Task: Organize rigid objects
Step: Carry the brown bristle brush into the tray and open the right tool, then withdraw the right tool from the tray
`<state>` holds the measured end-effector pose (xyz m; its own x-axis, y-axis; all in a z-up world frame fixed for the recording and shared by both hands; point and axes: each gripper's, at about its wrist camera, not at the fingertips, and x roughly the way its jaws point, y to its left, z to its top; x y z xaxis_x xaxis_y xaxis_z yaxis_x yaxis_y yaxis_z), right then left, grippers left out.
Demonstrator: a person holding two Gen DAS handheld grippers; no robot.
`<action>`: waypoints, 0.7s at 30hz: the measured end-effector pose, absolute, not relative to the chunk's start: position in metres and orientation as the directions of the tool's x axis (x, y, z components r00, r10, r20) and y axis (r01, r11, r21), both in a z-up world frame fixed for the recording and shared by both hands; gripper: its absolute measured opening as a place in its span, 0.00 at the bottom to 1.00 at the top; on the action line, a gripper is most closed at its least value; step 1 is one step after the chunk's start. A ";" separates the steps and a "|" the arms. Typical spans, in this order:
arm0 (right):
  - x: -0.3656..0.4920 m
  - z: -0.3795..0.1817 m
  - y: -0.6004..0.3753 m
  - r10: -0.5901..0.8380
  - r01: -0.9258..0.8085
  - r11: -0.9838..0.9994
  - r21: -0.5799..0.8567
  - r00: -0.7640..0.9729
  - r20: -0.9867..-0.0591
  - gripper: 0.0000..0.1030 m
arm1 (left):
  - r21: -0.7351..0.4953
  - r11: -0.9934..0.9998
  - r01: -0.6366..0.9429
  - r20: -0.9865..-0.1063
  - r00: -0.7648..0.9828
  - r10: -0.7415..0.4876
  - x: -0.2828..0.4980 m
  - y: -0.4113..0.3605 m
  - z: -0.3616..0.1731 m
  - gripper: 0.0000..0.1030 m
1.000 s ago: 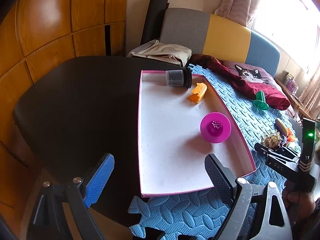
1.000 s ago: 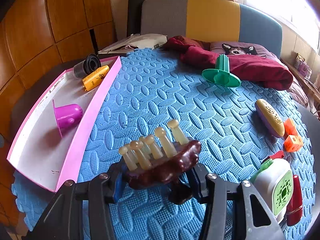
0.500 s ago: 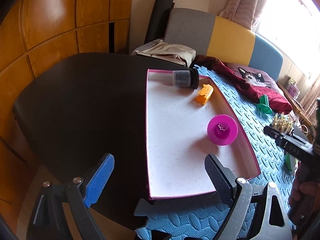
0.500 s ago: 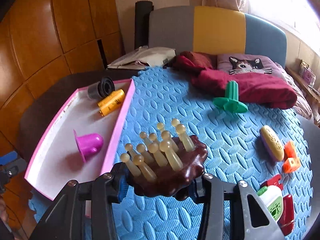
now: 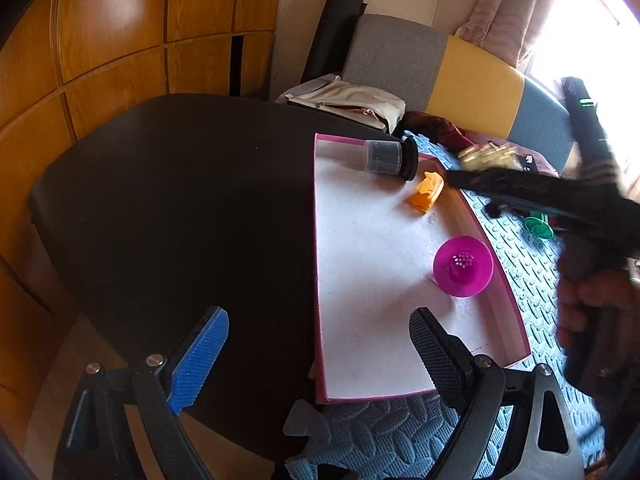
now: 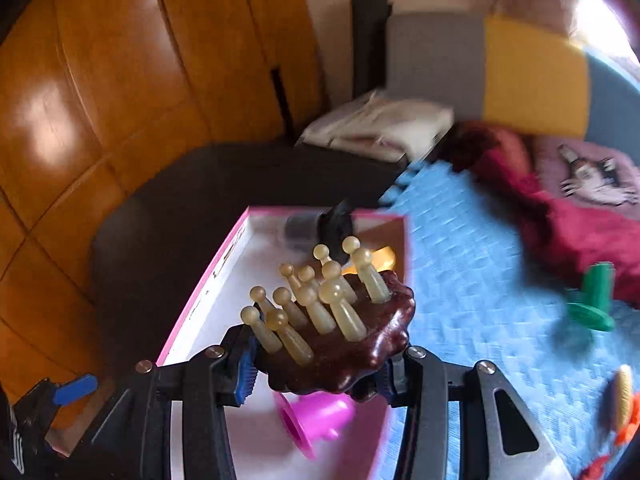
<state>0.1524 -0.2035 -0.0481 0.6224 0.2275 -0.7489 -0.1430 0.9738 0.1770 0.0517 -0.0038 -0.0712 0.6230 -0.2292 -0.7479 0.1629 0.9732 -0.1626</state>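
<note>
Right gripper (image 6: 320,364): clamped on the brown massager (image 6: 344,344), held above the tray; jaws have just been closing on it.
Massager: one, dark brown base, about ten pale pegs pointing up.
Left gripper (image 5: 320,344): fingers wide apart, nothing between them, at the tray's near end.
Tray (image 5: 320,264): one, pink rim, white floor, half on the dark table (image 5: 180,200), half on the blue mat (image 6: 472,264).
In tray: three items: one grey jar (image 5: 386,157) on its side, one orange piece (image 5: 427,192), one magenta cup (image 5: 463,266).
On mat: one green peg toy (image 6: 592,300), one yellow oval (image 6: 623,392), orange bits at the edge, blurred.
In the way: massager hides part of the jar and orange piece in the right view.
Around: red cloth (image 6: 568,224), wood panels, hand (image 5: 588,304) on the right grip.
</note>
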 end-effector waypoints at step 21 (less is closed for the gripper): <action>0.125 -0.057 -0.221 0.296 -0.077 0.944 0.322 0.629 -0.719 0.58 | -0.158 0.975 0.154 -0.742 0.633 -0.220 0.049 -0.001 -0.069 0.90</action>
